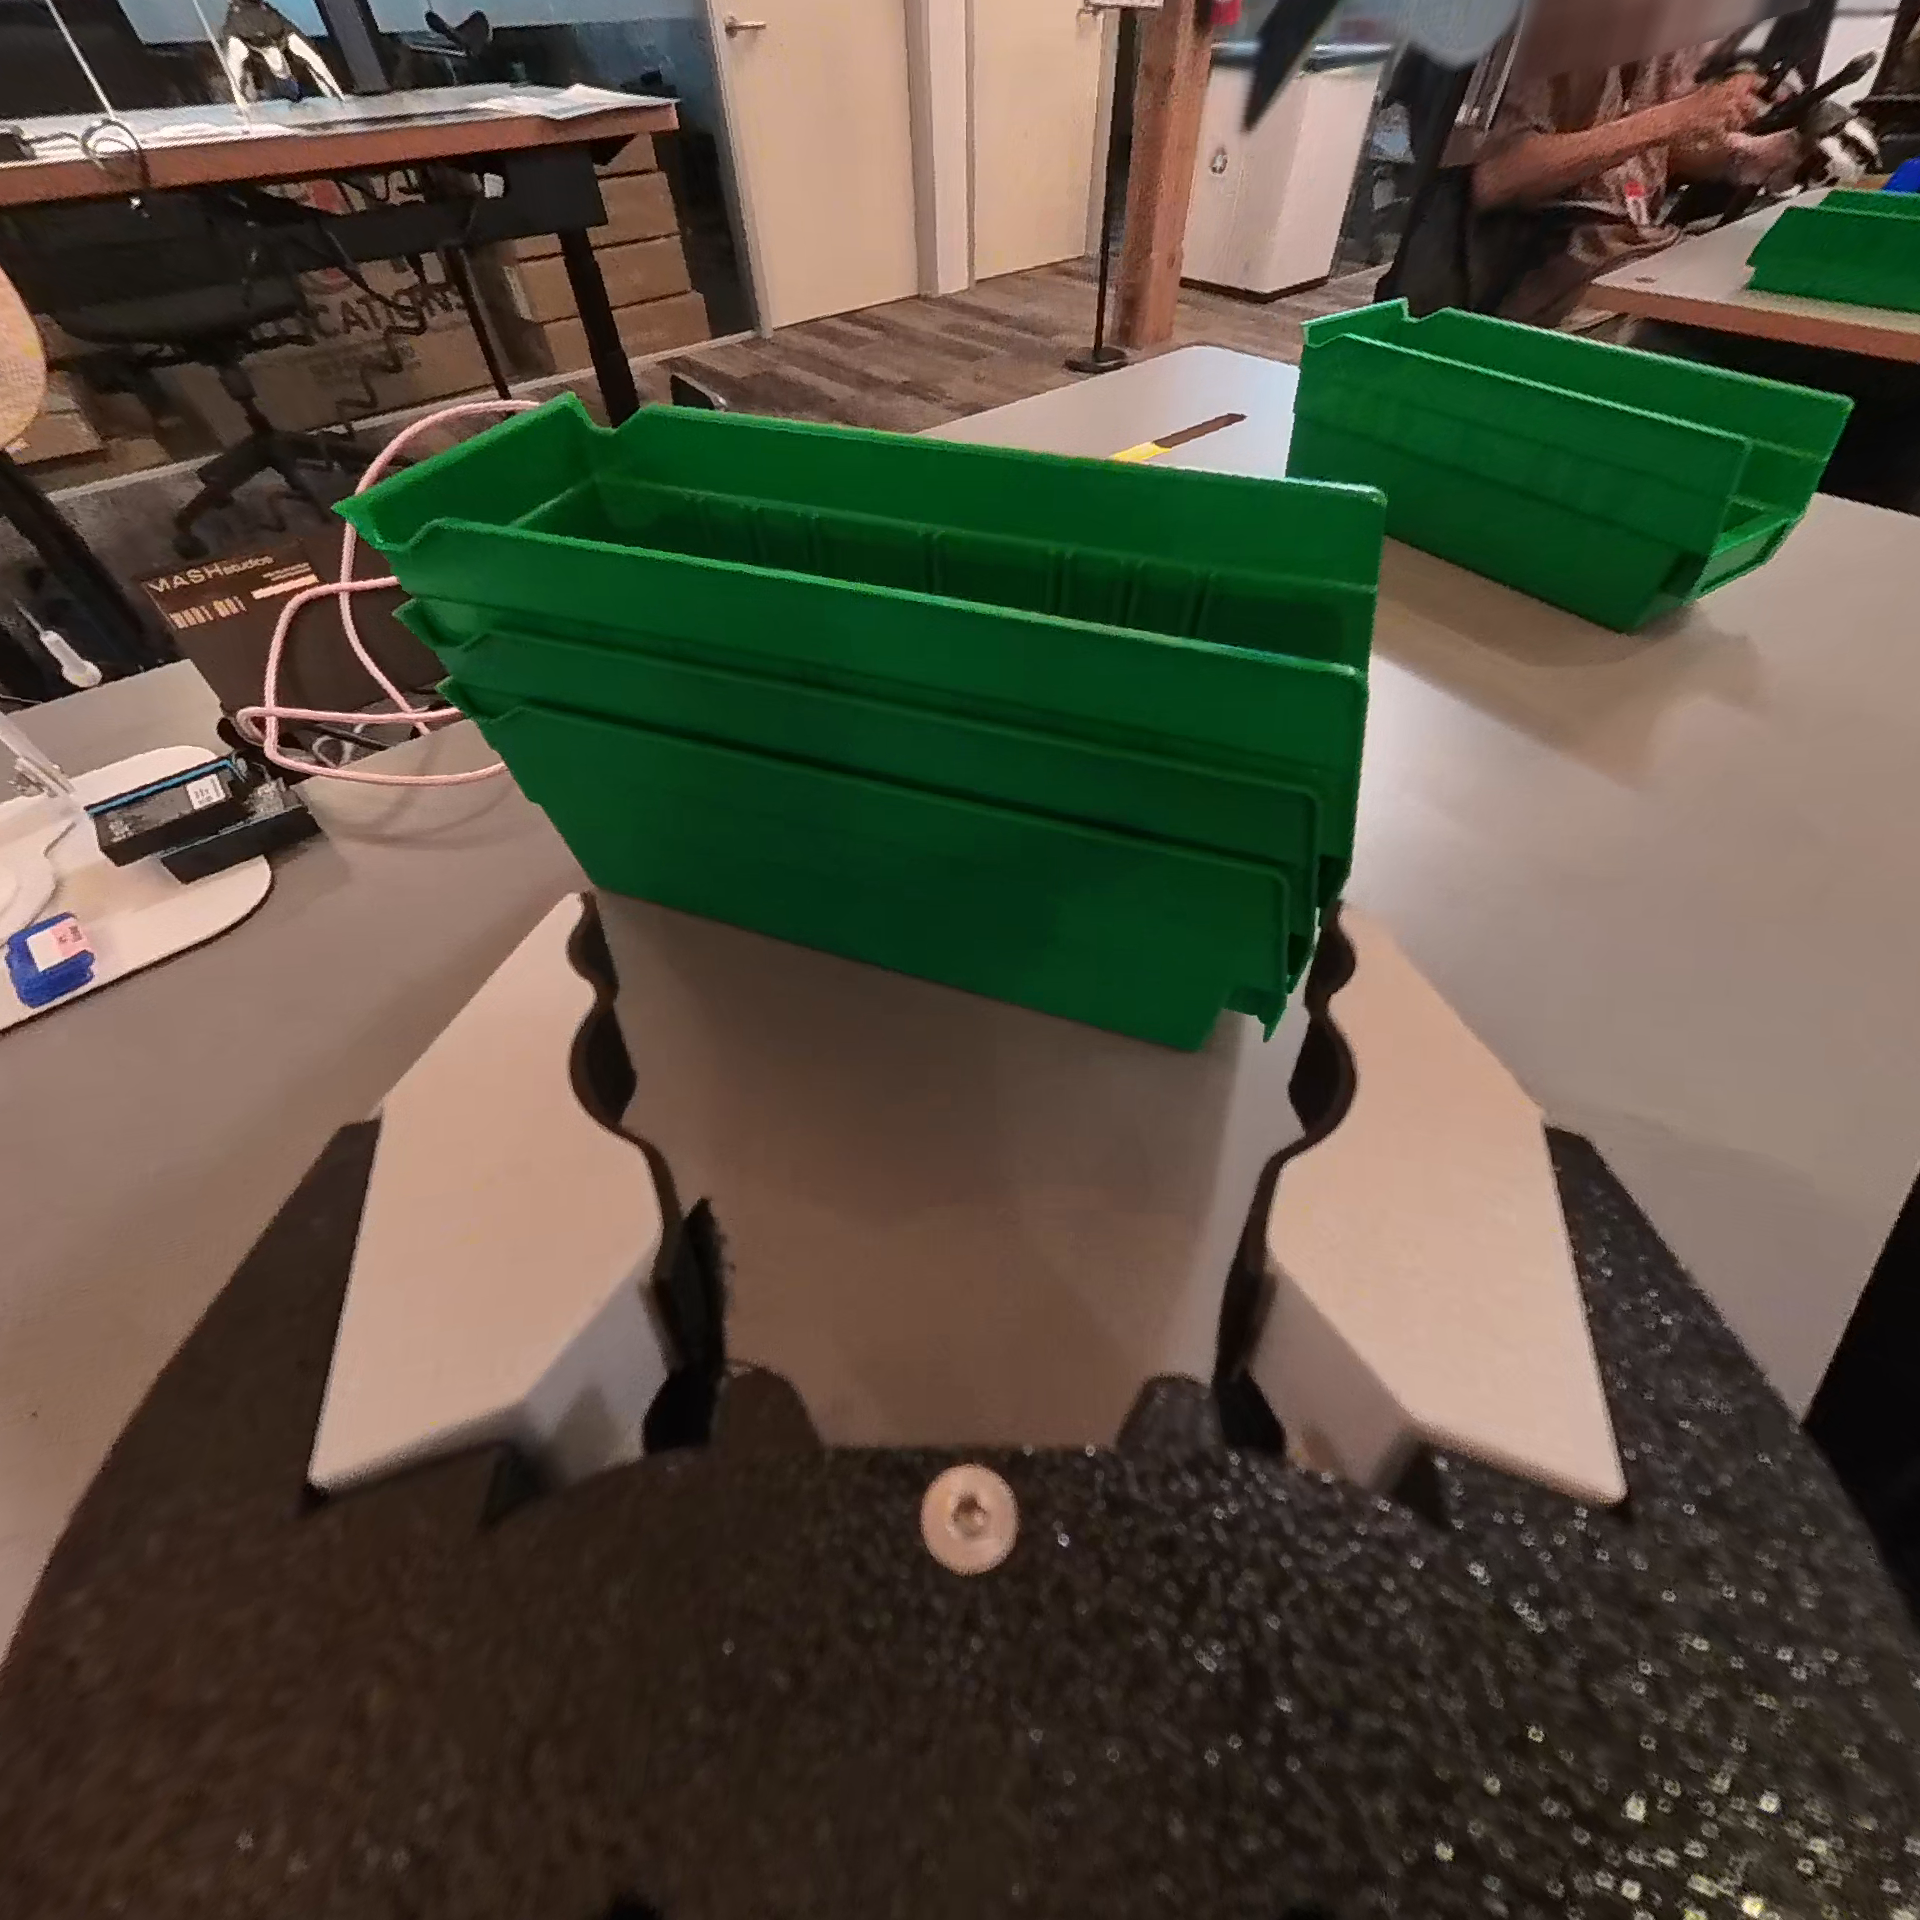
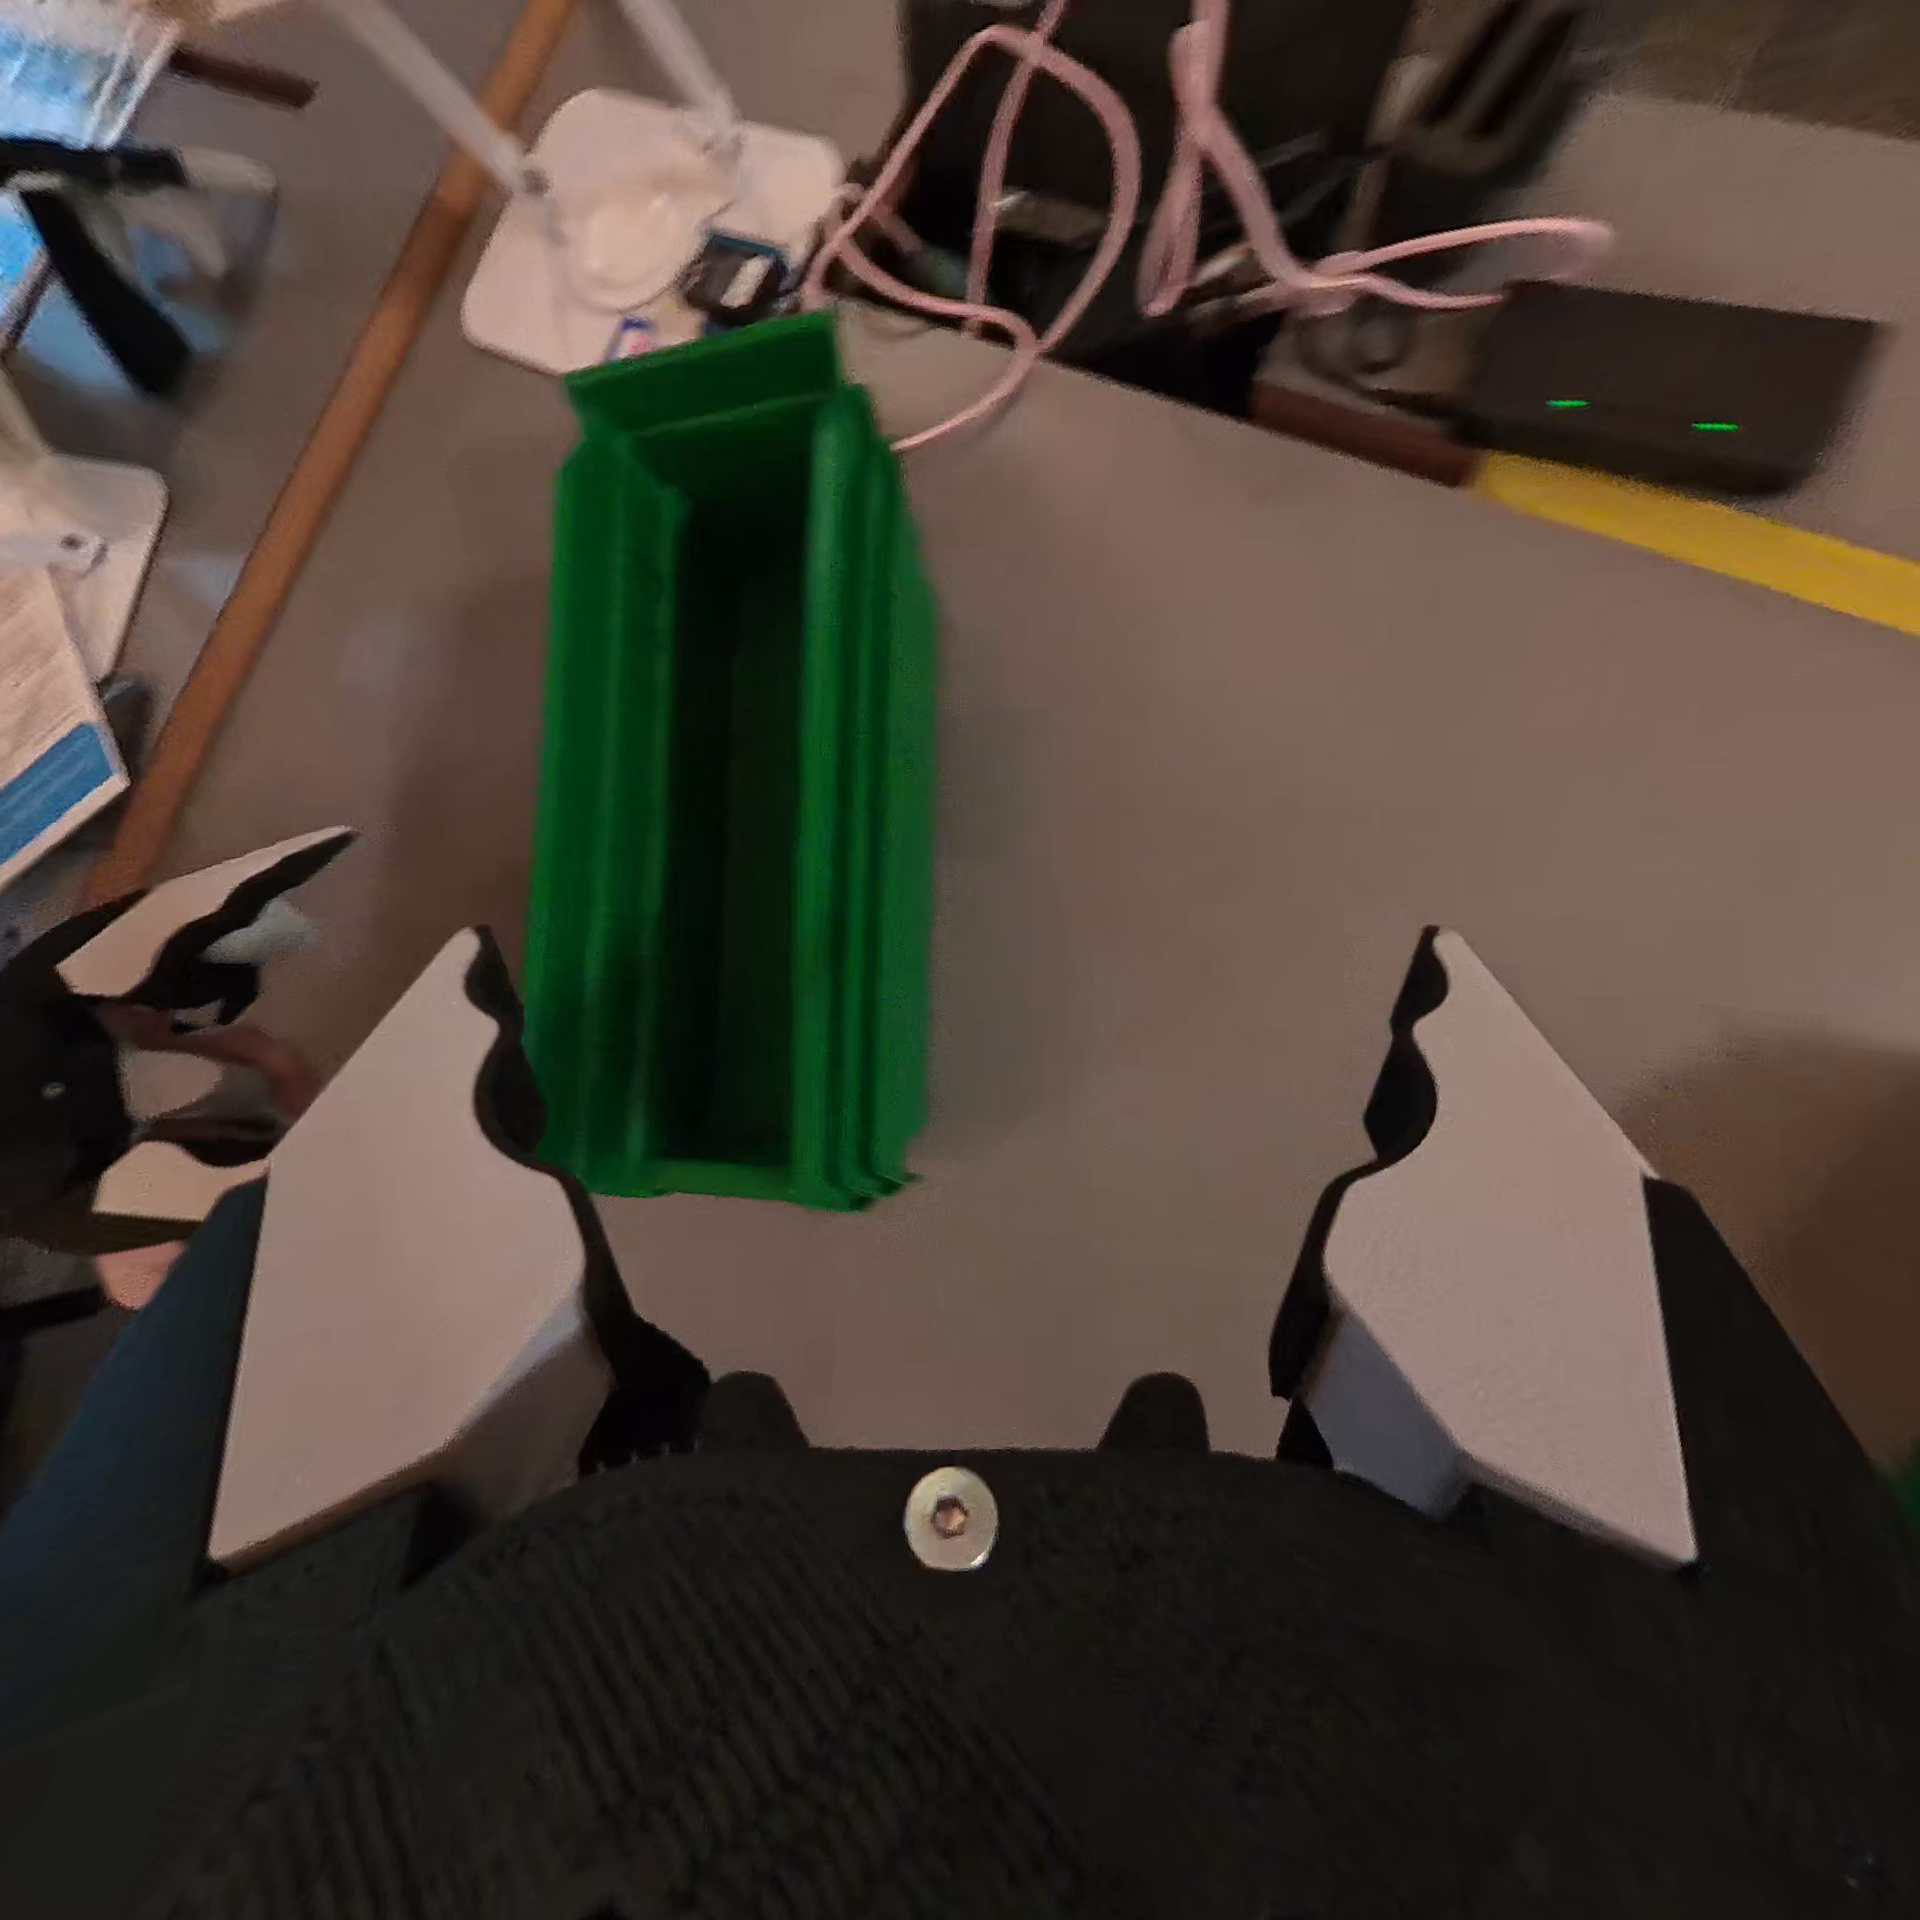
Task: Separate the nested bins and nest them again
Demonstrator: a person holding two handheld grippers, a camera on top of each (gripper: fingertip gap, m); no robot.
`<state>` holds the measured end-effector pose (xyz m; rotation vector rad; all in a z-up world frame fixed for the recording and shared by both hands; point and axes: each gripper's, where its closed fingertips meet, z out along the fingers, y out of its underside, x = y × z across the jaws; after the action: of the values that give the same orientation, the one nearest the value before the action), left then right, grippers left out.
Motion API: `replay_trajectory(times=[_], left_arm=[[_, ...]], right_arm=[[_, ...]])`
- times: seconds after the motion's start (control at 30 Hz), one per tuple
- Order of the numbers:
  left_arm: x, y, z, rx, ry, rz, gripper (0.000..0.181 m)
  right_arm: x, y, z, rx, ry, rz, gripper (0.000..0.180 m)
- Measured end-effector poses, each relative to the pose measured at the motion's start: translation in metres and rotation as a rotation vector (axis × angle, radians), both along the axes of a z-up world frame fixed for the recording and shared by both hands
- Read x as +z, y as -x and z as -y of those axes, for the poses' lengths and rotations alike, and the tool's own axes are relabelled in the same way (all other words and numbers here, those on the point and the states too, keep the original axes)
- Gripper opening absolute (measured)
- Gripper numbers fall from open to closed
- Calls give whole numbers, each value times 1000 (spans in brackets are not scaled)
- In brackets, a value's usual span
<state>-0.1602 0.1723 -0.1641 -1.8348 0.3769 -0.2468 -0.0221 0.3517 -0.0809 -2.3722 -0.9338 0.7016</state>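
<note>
A stack of several nested green bins [image 1: 894,727] stands on the grey table [image 1: 1558,831]. My left gripper [image 1: 961,935] is open and empty, low at the stack's long side, its fingertips just short of it. In the right wrist view the same stack [image 2: 727,790] shows from above, long and narrow. My right gripper [image 2: 956,966] is open and empty above the table, with the stack by its left finger [image 2: 416,1195]. The left gripper [image 2: 156,997] shows at the left edge of that view.
A second stack of green bins [image 1: 1558,468] stands farther right on the table. Pink cables [image 1: 322,665], a black device [image 1: 197,821] and a white lamp base [image 2: 644,218] lie beyond the stack's left end. A person works at another table with more green bins [image 1: 1849,260].
</note>
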Motion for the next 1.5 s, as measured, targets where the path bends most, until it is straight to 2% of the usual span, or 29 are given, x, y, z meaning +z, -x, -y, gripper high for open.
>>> replay_trajectory(times=[0.17,0.27,0.43,0.67,0.8,0.87,0.9,0.97,1.1,1.2,1.3,1.5], left_arm=[[-4,3,-1,8,11,4,130],[-6,9,-2,22,20,13,130],[-8,7,-4,16,26,30,130],[-12,-7,-8,-9,47,-14,130],[-13,-14,-10,-28,49,-17,130],[-14,-15,-11,-30,55,-19,130],[-15,-15,-11,-30,58,-22,130],[-15,-15,-11,-29,59,-24,130],[-12,-14,-9,-30,50,-15,130],[-8,-13,-7,-28,36,-10,129],[-3,-12,-5,-29,20,1,129],[0,-7,-2,-20,9,9,129]], right_arm=[[9,-117,-50,-172,-62,70,160],[-4,-197,-76,-309,-77,146,160],[-67,-295,-92,-469,34,253,160],[-147,-350,-104,-547,121,345,160],[-176,-353,-91,-576,307,311,160],[-185,-356,-82,-563,372,349,149],[-184,-354,-81,-558,376,337,133],[-180,-348,-78,-548,399,310,116],[-171,-338,-76,-580,395,285,107],[-149,-312,-74,-534,372,249,106],[-111,-270,-72,-441,290,209,105],[-23,-142,-36,-199,178,39,106]])
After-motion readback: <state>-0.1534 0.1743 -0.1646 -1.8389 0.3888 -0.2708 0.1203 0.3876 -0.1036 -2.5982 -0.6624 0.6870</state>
